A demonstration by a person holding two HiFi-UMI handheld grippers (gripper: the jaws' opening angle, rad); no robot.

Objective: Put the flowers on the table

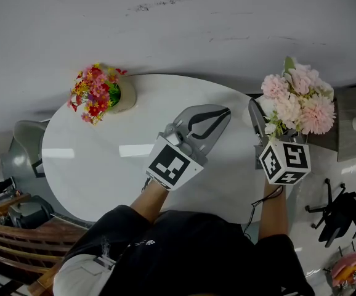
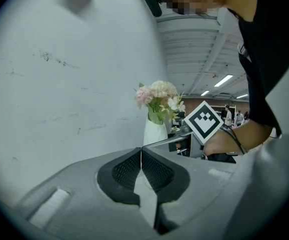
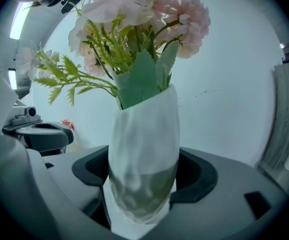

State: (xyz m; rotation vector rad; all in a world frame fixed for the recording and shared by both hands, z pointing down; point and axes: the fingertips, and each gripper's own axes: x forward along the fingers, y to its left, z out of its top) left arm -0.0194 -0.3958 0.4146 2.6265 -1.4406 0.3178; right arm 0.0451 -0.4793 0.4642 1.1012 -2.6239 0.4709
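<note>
Holding white vase of pink flowers, my right fingers clamped round vase body, at frame right just past desk edge. My left fingers pressed together, empty, over desk middle. Next: bring vase over bare desk, lower upright, release.

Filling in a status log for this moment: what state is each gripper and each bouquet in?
Left gripper: shut, empty.
Right gripper: shut on the white vase.
Pink bouquet: upright in that vase, by the table's right edge.
Colourful bouquet: standing in its pot on the table.
</note>
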